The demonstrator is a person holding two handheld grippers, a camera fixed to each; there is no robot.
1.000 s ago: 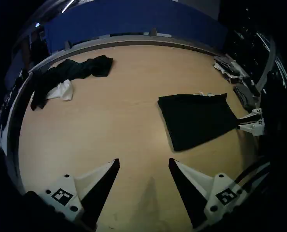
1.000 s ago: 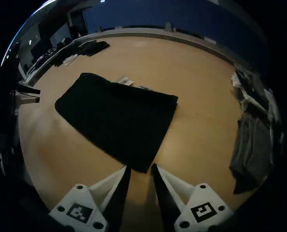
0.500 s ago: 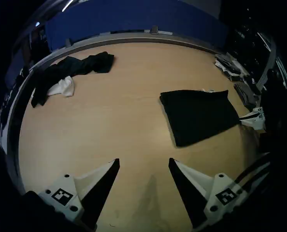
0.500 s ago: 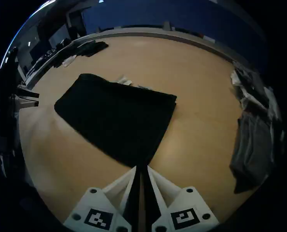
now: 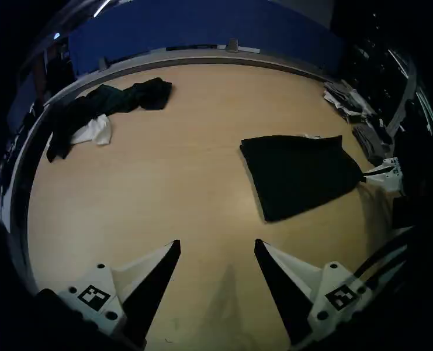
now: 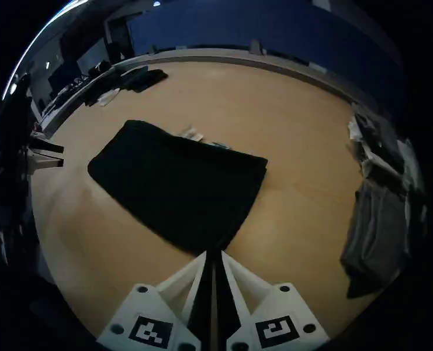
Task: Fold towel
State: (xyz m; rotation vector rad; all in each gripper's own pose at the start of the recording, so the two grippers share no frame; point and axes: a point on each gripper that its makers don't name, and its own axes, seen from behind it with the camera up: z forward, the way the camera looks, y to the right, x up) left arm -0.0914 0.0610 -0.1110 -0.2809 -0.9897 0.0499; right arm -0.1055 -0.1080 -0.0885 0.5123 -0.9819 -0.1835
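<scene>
A black towel lies flat on the wooden table, folded into a rough rectangle. My right gripper sits at the towel's near corner, with both fingers closed together on that corner. In the left gripper view the same towel lies to the right, and the right gripper shows at its far right corner. My left gripper hovers open over bare table, well short of the towel, with nothing between its fingers. The left gripper also shows at the left edge of the right gripper view.
A heap of dark clothes with a white cloth lies at the table's far left. Grey folded cloths are stacked on the right. A blue partition runs behind the table. Small white tags peek out at the towel's far edge.
My right gripper has gone from open to shut on the towel's near corner, and the towel has shifted slightly. The left gripper stays open in the same place.
</scene>
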